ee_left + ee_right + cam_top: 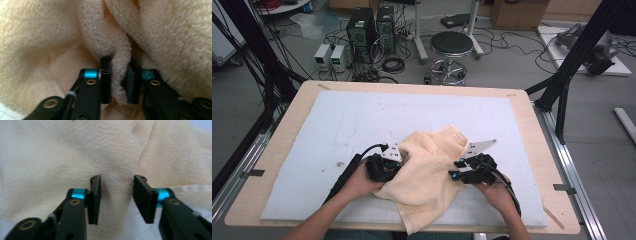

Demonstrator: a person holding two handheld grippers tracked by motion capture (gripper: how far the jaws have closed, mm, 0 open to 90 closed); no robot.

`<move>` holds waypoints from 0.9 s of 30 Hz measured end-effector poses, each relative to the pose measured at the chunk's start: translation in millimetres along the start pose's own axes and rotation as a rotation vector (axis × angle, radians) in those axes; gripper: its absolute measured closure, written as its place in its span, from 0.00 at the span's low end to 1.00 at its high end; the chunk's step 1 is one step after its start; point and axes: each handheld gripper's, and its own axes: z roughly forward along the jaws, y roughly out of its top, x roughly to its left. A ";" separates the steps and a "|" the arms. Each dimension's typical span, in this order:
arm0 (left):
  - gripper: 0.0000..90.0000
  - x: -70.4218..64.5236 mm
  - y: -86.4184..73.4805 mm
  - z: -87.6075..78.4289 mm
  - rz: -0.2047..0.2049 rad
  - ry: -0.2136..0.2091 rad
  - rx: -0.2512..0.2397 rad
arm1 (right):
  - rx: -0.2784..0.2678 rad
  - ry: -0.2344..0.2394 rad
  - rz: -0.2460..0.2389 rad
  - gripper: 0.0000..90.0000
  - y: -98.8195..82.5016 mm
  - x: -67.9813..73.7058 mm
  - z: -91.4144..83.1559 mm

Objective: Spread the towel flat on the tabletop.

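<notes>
A cream terry towel (429, 175) lies crumpled on the white mat (362, 120), with one corner hanging over the table's near edge. At the towel's left edge, my left gripper (398, 165) points right into the cloth. In the left gripper view the left gripper (119, 67) is shut on a raised fold of the towel (120, 50). On the towel's right edge, my right gripper (455, 170) points left. Its jaws stand wider in the right gripper view, where the right gripper (115, 185) squeezes a thick ridge of the towel (115, 165).
The wooden table (292, 115) has bare mat to the left, the right and behind the towel. Behind the table, on the floor, are a black stool (451, 45), computer towers (362, 27) and cables. Black frame posts (577, 55) rise at both sides.
</notes>
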 end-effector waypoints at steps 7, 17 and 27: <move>0.93 11.6 -7.6 -45.7 -0.058 0.056 -0.147 | -0.040 0.055 -0.035 0.92 5.9 4.9 -11.2; 0.93 30.5 -30.0 -155.0 -0.128 0.225 -0.304 | -0.088 0.071 -0.119 0.93 26.4 32.3 -34.3; 0.87 47.8 -52.2 -159.4 -0.209 0.201 -0.265 | -0.062 0.191 -0.241 0.80 47.1 84.5 -33.5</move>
